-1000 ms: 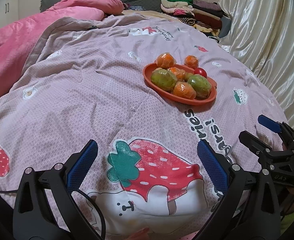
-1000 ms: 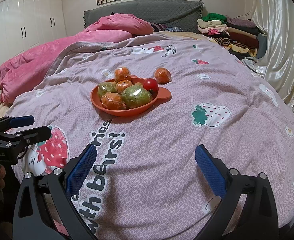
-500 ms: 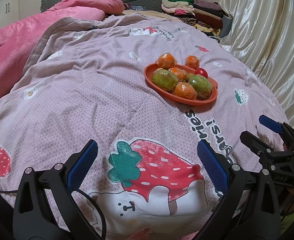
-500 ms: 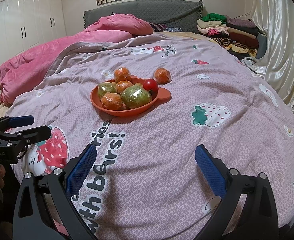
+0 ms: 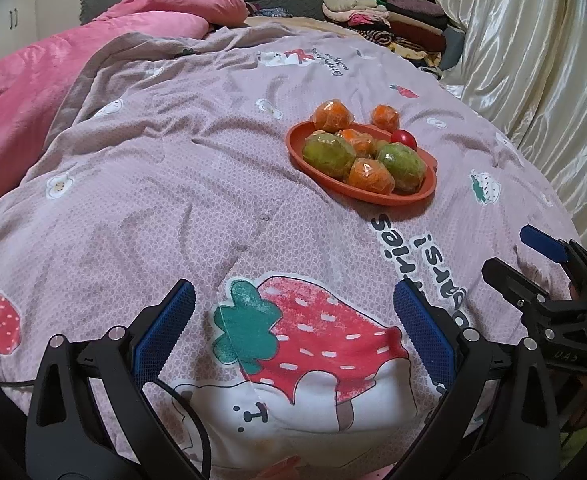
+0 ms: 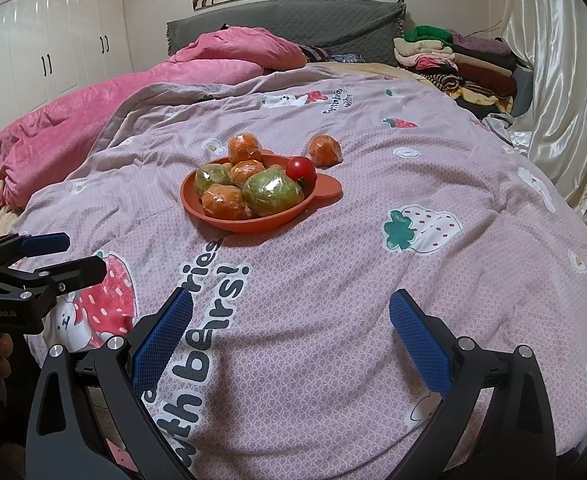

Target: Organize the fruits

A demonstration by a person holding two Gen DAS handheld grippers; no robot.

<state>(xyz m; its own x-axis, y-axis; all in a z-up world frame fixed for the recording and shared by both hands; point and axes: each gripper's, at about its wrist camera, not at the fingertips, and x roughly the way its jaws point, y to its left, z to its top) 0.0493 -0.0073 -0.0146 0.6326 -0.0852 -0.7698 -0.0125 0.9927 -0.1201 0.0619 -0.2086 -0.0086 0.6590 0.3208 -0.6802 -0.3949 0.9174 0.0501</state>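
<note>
Since a second ago almost nothing has changed: both tools hover at the near edge of the bed, and the fruit keeps its arrangement. In the left wrist view the orange plate [image 5: 417, 196] sits a touch lower and further right than before, a slight shift of the camera.

The left tool [image 5: 293, 320] is released, its blue pads spread wide over the strawberry print with nothing between them. The right tool [image 6: 291, 328] is likewise released and empty, above the printed lettering on the pink quilt [image 6: 373, 260].

The plate rests on the quilt well ahead of both tools. It holds two green wrapped fruits [image 6: 271, 194], two orange wrapped fruits [image 6: 223, 202] and a red tomato [image 6: 301, 168] at its far rim. One wrapped orange [image 6: 245, 148] sits at the plate's far edge; whether inside or just outside, I cannot tell. Another loose orange [image 6: 324, 151] lies on the quilt just beyond.
</note>
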